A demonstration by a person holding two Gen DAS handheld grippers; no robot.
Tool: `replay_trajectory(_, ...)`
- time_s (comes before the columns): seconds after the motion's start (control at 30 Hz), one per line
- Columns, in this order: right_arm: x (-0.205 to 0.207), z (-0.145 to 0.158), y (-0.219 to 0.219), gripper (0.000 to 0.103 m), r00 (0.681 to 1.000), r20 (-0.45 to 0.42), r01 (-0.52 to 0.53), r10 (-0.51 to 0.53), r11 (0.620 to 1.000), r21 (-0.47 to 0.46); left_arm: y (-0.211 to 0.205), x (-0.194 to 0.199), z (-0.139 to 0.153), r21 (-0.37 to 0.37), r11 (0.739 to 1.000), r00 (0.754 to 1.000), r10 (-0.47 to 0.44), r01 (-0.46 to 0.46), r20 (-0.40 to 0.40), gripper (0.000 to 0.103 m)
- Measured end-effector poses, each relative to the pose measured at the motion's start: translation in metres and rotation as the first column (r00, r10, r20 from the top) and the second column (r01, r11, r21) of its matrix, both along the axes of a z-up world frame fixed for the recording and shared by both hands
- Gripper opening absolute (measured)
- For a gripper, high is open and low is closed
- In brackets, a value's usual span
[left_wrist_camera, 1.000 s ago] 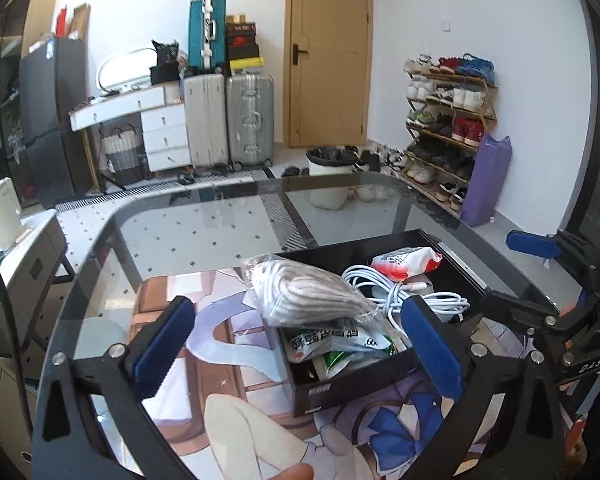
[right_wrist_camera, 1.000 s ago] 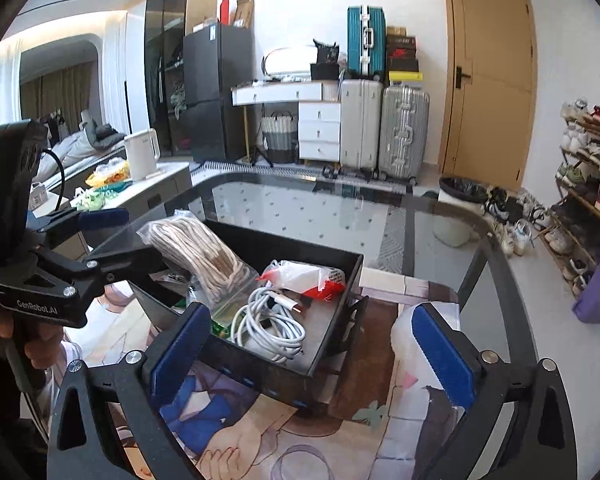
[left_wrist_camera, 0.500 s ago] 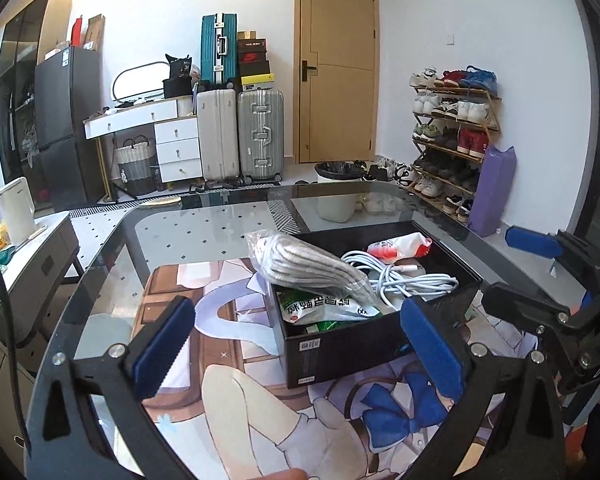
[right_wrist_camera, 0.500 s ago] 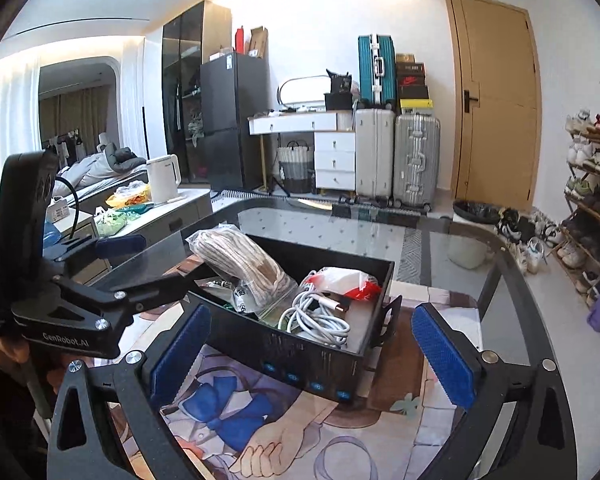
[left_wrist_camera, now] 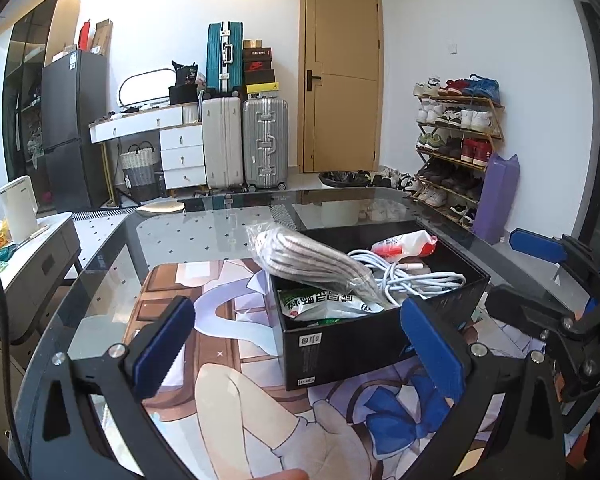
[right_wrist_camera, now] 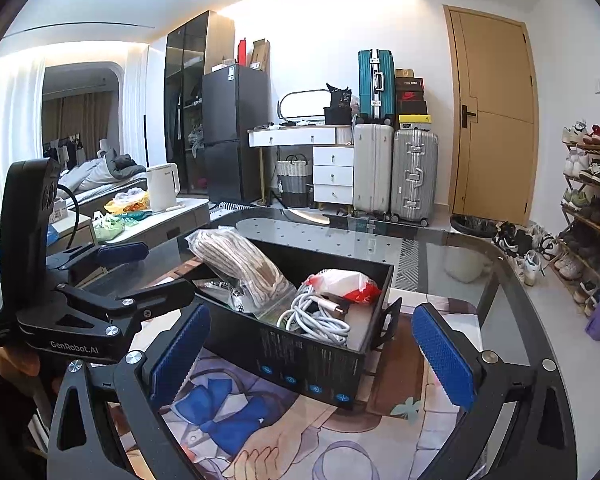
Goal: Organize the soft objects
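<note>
A black box stands on the printed mat on the glass table. In it lie a bagged bundle of beige rope, a white cable coil, a red-and-white packet and a green-and-white packet. My left gripper is open and empty, held back from the box's near wall. My right gripper is open and empty, in front of the box's long side. Each gripper shows in the other's view: the right one, the left one.
The printed mat covers the near part of the glass table. Past the table are suitcases, a white dresser, a door, a shoe rack and a side counter with a kettle.
Both grippers have drawn back from the box and lifted their view toward the room; the box now looks smaller and farther. Both stay open. The box contents have not moved.
</note>
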State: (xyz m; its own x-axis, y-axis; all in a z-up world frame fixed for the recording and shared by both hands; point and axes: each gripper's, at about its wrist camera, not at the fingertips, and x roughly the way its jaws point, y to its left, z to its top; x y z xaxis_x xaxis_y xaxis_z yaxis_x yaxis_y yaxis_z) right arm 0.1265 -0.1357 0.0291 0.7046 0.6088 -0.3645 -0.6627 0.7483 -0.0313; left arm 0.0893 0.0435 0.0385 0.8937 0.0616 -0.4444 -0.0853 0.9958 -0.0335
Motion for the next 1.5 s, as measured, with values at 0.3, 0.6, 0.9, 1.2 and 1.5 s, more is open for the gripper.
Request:
replay_trajectory(0.3, -0.0062, 0.0036, -0.0083, 0.102, 1.000, 0.028, -0.002, 0.001, 0.999, 0.044, -0.0009, -0.0028, -0.0002, 0.004, 1.000, 1.000, -0.002, 0.002, 0.013, 0.103)
replay_trajectory(0.6, -0.0077, 0.0047, -0.0080, 0.102, 0.999, 0.034, -0.002, 0.001, 0.999, 0.045, -0.0020, -0.0038, 0.0005, 0.008, 1.000, 1.000, -0.004, 0.004, 0.011, 0.103)
replay_trajectory(0.9, -0.0078, 0.0040, -0.0087, 0.102, 0.999, 0.035, 0.001, -0.003, 0.999, 0.045, -0.0028, -0.0029, -0.0001, 0.005, 1.000, 1.000, -0.004, 0.004, 0.006, 0.103)
replay_trajectory(1.2, -0.0077, 0.0039, -0.0092, 0.102, 0.999, 0.035, 0.002, -0.003, 0.999, 0.046, -0.0031, -0.0027, -0.0001, 0.005, 1.000, 1.000, -0.005, 0.005, 0.006, 0.103)
replay_trajectory(1.5, -0.0078, 0.0039, -0.0092, 0.102, 0.999, 0.037, 0.002, -0.003, 0.999, 0.046, -0.0030, -0.0021, 0.0001, 0.005, 1.000, 1.000, -0.007, 0.007, 0.007, 0.103)
